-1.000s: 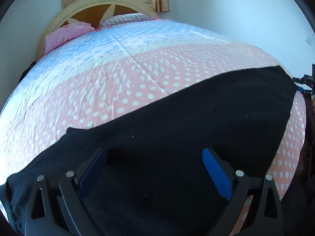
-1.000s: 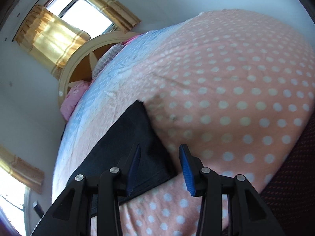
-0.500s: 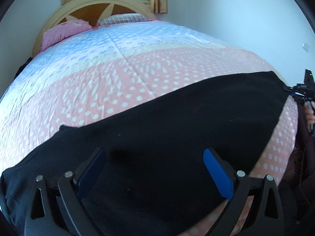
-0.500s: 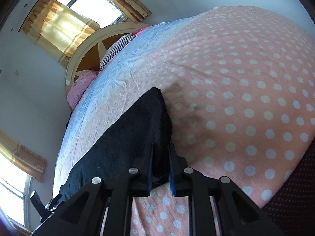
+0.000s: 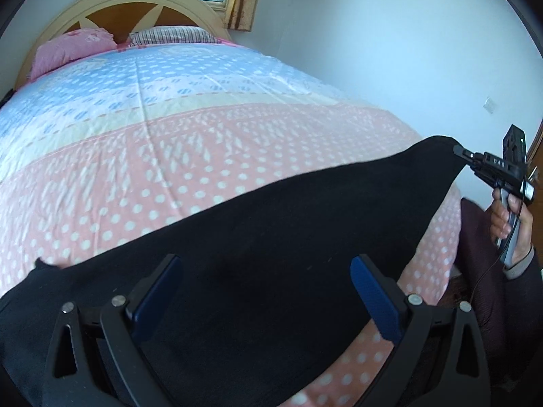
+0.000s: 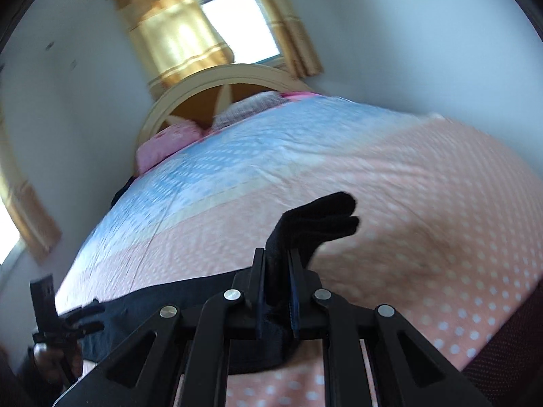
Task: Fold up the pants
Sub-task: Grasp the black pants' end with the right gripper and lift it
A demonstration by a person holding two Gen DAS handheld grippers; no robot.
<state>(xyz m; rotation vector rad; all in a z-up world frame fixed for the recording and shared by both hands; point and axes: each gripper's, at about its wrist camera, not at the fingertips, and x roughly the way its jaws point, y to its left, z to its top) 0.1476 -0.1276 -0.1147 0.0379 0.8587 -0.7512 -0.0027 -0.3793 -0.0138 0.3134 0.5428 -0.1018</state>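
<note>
Black pants (image 5: 271, 254) lie unfolded across the lower frame on the bed (image 5: 203, 142). The right gripper (image 6: 276, 271) has just closed its jaws, pinching one raised corner; the left gripper (image 5: 264, 291) gapes, empty, above the cloth. Folding has barely begun.

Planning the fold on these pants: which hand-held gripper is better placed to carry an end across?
Right. The right hand-held gripper is already shut on one end of the black pants, lifted off the bedspread. The left hand-held gripper stands open above the cloth, holding nothing.
</note>
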